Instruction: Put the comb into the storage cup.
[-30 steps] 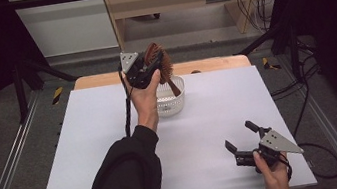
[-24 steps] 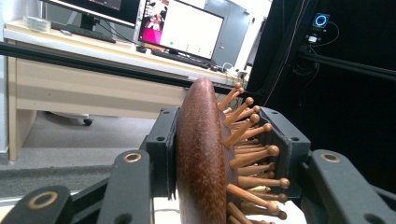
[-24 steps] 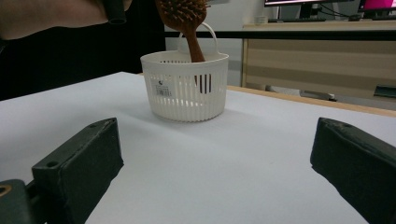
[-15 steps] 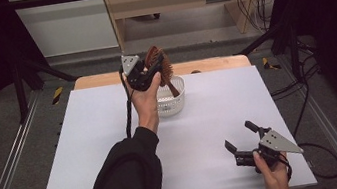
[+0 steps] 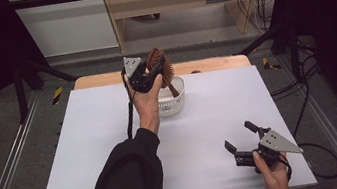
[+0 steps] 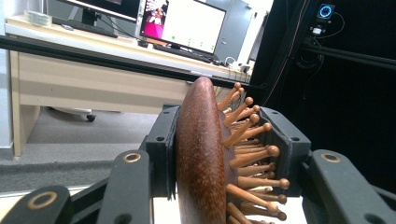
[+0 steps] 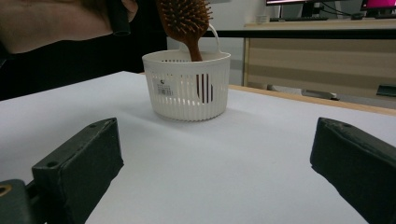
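My left gripper is shut on the head of a brown wooden hairbrush, held over a white slatted basket at the table's far middle. The brush handle points down into the basket. In the left gripper view the brush head stands upright between the jaws, its wooden pins towards the right jaw. The right gripper view shows the basket with the brush above it and the handle inside. My right gripper rests open near the front right of the table, nothing between its fingers.
The white table has a wooden strip along its far edge. A black-sleeved forearm reaches across the middle. A wooden desk with monitors stands beyond the table. Cables trail off the right side.
The left gripper with the brush has sunk very slightly towards the basket. The right gripper has not moved.
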`<move>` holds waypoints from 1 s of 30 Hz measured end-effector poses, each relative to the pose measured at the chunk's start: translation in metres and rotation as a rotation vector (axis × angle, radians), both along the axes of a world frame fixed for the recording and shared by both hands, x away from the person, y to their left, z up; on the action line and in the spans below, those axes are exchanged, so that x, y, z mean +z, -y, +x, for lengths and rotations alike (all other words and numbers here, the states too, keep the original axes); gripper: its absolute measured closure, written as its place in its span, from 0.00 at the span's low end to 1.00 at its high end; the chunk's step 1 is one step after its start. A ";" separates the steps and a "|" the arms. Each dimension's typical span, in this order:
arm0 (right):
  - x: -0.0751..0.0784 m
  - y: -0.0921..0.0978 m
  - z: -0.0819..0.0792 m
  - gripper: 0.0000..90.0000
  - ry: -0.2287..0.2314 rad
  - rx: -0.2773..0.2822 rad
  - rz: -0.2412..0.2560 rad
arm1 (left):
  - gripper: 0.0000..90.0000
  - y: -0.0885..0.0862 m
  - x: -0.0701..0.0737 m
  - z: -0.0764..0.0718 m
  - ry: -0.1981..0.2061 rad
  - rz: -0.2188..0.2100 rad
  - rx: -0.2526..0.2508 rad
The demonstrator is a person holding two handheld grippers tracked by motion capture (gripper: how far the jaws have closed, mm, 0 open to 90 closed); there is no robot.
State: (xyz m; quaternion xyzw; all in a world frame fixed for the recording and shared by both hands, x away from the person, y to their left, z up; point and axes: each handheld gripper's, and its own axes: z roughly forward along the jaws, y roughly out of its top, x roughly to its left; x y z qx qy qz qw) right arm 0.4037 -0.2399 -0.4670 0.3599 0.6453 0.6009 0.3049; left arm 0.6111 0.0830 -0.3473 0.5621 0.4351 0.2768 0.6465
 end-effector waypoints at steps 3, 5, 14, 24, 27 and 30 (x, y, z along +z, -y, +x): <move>0.000 0.000 0.000 0.03 -0.001 0.000 0.002 | 0.57 0.001 -0.001 0.000 -0.002 0.005 0.000; 0.000 0.000 0.000 0.03 -0.001 0.000 0.002 | 0.57 0.002 -0.002 0.001 -0.001 0.010 0.001; 0.000 0.000 0.000 0.03 0.001 0.000 0.004 | 0.57 0.004 -0.004 0.001 -0.003 0.016 -0.006; 0.000 0.000 0.000 0.03 0.000 0.002 0.007 | 0.57 0.006 -0.007 0.001 -0.005 0.015 -0.011; 0.000 0.001 0.000 0.03 -0.002 0.003 0.008 | 0.57 0.006 -0.009 0.001 -0.008 0.017 -0.012; 0.000 0.001 0.000 0.03 -0.003 0.002 0.007 | 0.57 0.006 -0.009 0.001 -0.008 0.016 -0.014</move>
